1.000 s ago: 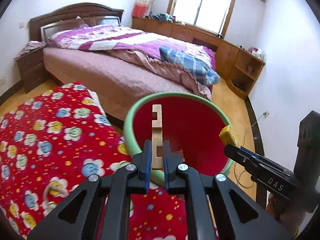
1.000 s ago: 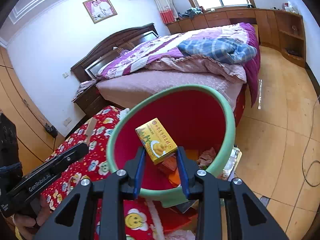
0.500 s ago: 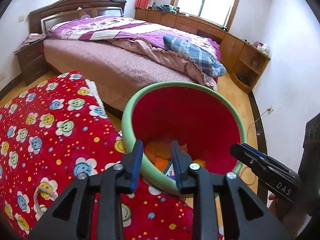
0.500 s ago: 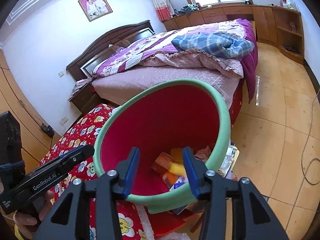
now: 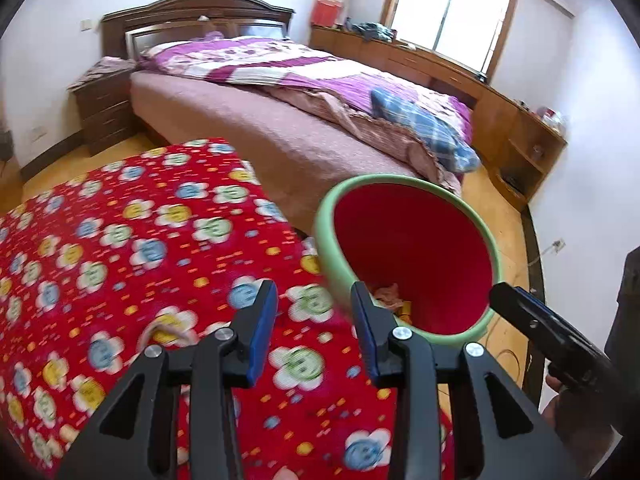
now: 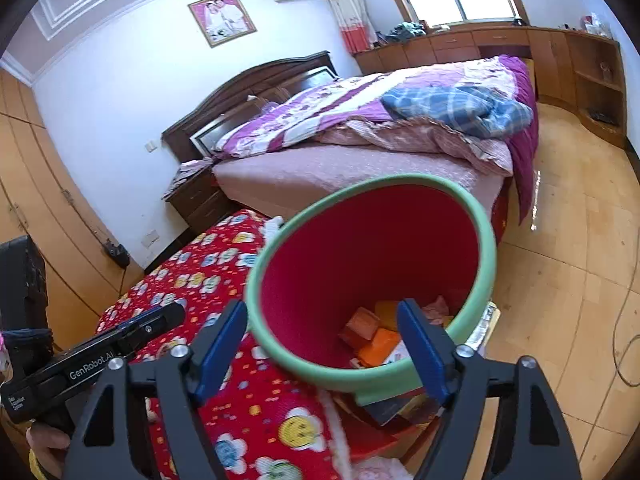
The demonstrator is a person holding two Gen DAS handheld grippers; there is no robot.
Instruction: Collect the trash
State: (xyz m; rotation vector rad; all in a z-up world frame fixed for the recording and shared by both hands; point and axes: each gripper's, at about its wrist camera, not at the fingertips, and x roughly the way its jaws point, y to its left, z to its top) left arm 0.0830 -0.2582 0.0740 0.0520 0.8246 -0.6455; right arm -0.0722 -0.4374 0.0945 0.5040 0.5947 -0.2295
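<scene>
A bin with a green rim [image 5: 400, 179] and red inside stands at the right end of the red flowered cloth [image 5: 120, 240]. Boxes and crumpled scraps [image 6: 366, 326] lie at its bottom. My left gripper [image 5: 314, 312] hovers over the cloth just left of the bin; its jaws are opening with nothing between them. My right gripper [image 6: 322, 304] hangs over the bin's [image 6: 486, 248] near rim, its jaws opening wide and empty. Each gripper shows in the other's view: the right gripper [image 5: 532, 328] and the left gripper [image 6: 120, 340]. A pale looped scrap [image 5: 168, 330] lies on the cloth.
A bed [image 5: 280, 120] with purple bedding stands behind the cloth-covered table, with a dark nightstand [image 5: 104, 108] at its head. Wooden cabinets [image 5: 520, 132] run under the window. Papers [image 6: 388, 408] lie beneath the bin at the table's edge. A cable [image 6: 624, 344] trails across the tiled floor.
The left gripper let go of a wooden piece and the right gripper a yellow box; both are gone from the jaws. Both jaws widened. The left gripper swung left, away from the bin's mouth.
</scene>
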